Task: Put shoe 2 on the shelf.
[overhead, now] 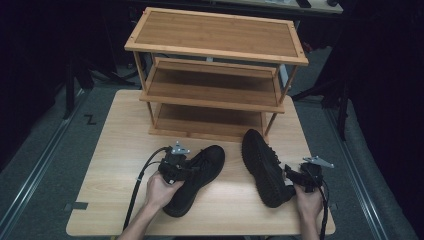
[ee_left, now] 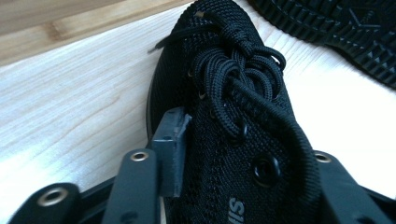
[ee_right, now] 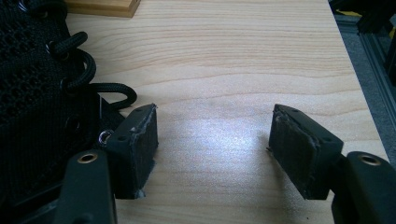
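- Here, the left tool (ee_left: 243, 154) clamps the knitted-mesh left shoe (overhead: 197, 177), rope-like laces bunched, at the bench's (overhead: 120, 150) six o'clock.
- The right tool (ee_right: 212, 149) gapes wide over pale woodgrain, apparently holding nothing; the right shoe (overhead: 265, 167) lies on its side at four o'clock, studded sole up.

Two black handheld grippers, the left gripper (overhead: 186, 169) and the right gripper (overhead: 295, 178), each carry a grey three-cornered plate on top and trail a black cable toward the table's near edge. Their black jaws have brass-ringed screw holes and worn dark rubber pads (ee_right: 141, 149). The person's forearms are bare, without sleeves.
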`<state>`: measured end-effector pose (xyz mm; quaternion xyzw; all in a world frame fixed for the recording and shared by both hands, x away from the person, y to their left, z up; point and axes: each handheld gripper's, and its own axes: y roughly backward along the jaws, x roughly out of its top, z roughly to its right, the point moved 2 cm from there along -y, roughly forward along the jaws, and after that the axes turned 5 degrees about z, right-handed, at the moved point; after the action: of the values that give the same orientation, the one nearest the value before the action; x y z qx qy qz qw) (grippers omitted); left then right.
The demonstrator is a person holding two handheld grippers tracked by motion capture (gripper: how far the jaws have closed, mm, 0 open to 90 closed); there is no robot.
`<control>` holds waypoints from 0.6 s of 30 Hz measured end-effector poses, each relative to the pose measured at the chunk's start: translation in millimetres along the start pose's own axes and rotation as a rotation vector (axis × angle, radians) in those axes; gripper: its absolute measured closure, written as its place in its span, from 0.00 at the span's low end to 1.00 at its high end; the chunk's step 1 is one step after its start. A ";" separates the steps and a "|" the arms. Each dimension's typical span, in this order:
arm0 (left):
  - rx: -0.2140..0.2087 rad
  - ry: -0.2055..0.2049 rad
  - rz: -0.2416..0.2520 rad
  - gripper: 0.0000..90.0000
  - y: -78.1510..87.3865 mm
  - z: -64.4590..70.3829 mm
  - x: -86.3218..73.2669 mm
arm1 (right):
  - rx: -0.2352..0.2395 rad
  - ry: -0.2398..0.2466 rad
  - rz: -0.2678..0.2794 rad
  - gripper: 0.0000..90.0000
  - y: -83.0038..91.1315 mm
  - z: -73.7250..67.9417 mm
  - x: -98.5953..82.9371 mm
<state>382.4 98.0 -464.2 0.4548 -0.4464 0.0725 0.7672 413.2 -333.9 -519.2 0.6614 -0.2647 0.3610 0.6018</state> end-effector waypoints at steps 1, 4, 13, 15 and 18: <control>-0.003 0.005 0.001 0.68 0.0 -0.3 -0.1 | 0.000 0.000 0.000 0.37 0.0 0.0 0.0; -0.029 0.039 0.020 0.76 1.2 -2.8 -1.3 | 0.001 -0.001 0.000 0.37 0.1 0.1 0.0; -0.050 0.111 0.072 0.94 8.8 -9.2 -2.6 | 0.001 -0.002 0.000 0.37 0.1 0.1 0.0; -0.052 0.115 0.074 0.94 8.8 -9.3 -2.8 | 0.001 -0.002 0.000 0.37 0.1 0.1 0.0; -0.054 0.117 0.078 0.94 9.5 -8.8 -2.5 | 0.001 -0.002 0.000 0.37 0.1 0.1 0.0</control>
<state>381.4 111.0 -461.7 0.4114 -0.4198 0.1167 0.8005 413.1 -334.0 -519.2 0.6622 -0.2651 0.3603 0.6011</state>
